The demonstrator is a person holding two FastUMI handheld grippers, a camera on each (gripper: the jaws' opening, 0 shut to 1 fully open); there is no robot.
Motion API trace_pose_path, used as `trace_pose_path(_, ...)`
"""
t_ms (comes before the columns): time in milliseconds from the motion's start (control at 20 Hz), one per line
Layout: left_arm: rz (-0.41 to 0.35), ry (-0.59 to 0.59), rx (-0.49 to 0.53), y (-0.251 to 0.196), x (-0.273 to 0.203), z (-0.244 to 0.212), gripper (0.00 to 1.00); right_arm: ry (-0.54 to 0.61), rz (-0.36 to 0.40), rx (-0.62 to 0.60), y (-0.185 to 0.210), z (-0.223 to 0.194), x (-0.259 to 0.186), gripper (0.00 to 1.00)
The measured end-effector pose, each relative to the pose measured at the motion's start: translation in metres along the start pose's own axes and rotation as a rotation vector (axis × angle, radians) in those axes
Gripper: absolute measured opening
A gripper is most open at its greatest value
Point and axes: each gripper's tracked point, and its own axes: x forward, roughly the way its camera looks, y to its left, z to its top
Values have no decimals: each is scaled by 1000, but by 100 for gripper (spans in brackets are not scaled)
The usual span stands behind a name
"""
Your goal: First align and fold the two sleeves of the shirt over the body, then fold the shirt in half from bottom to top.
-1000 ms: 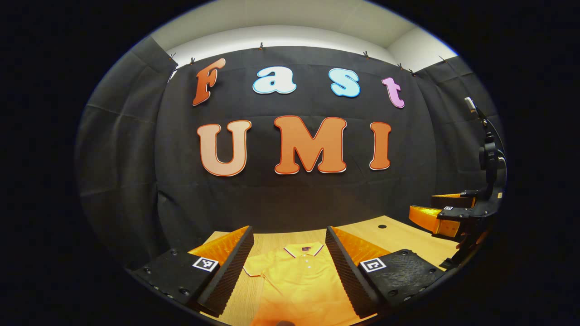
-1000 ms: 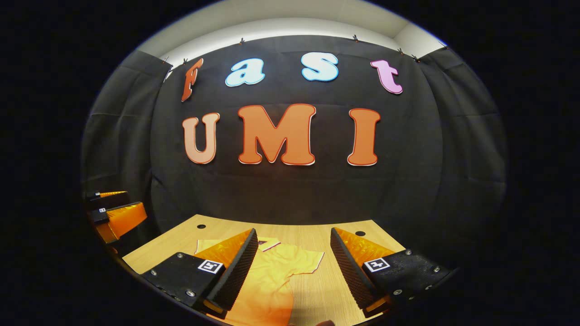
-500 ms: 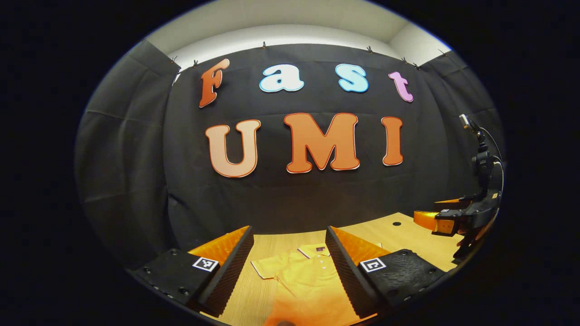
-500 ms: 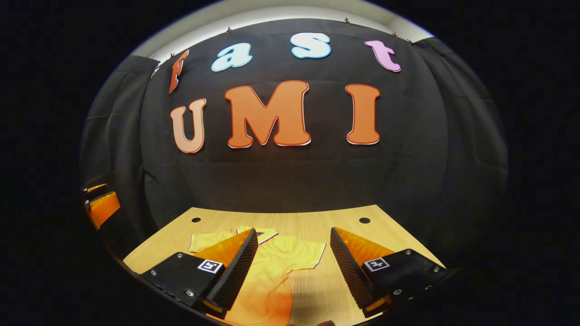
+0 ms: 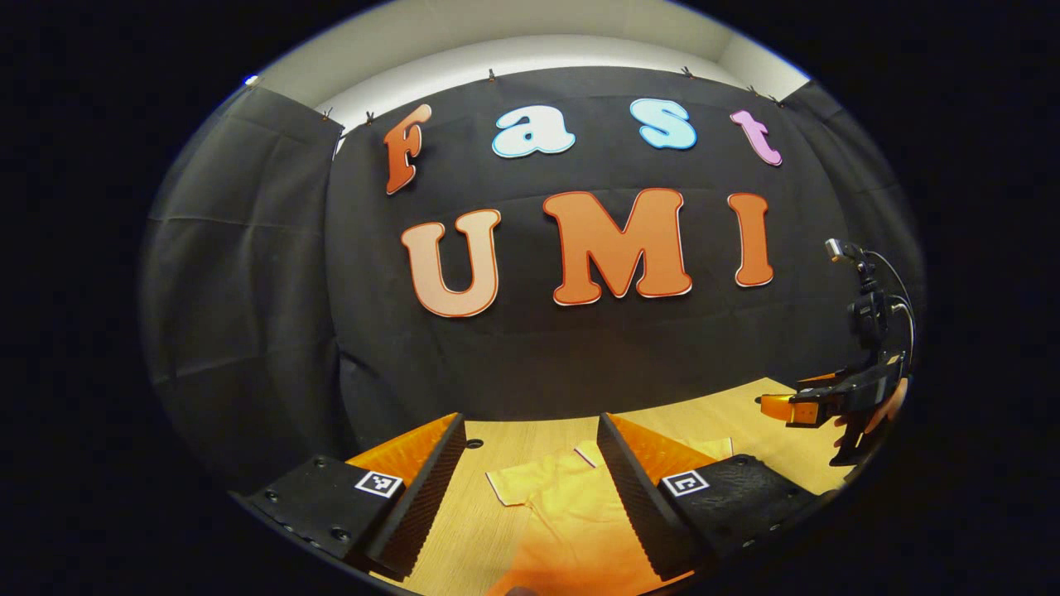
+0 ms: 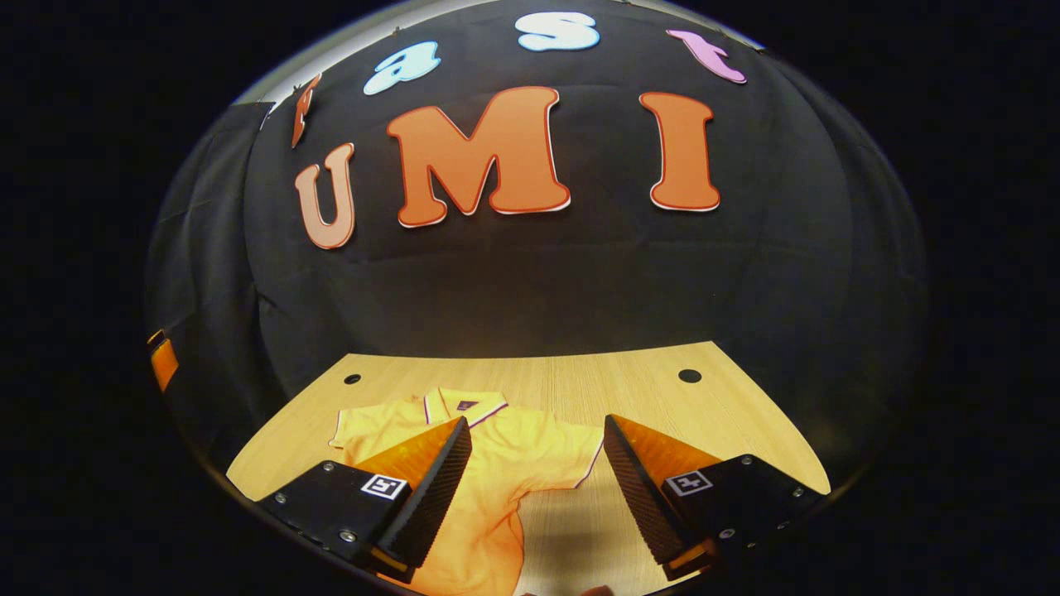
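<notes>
The yellow shirt [image 6: 505, 463] lay flat on the wooden desk [image 6: 646, 389], sleeves spread, collar at the far side. The left gripper [image 5: 530, 488] and the right gripper [image 6: 534, 488] hung above it, both released and grasping nothing.

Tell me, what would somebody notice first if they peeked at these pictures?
The bright yellow shirt jumps out first, spread flat on the wooden table with its sleeves still out. Next come the right tongs, wide open above the shirt's right sleeve, and the left tongs, open over the other sleeve.
</notes>
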Motion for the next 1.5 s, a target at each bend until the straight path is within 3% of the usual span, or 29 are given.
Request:
trace_pose_path(500, 119, 102, 9, 12, -9, -31, 98, 237, 26, 85, -16, -49, 60, 98)
trace_pose_path(1000, 215, 218, -13, 15, -13, -61, 98, 494, -13, 159, -41, -106, 112, 98)
trace_pose_path(1500, 275, 336, -33, 14, -27, -94, 98, 695, -82, 94, -63, -146, 154, 94)
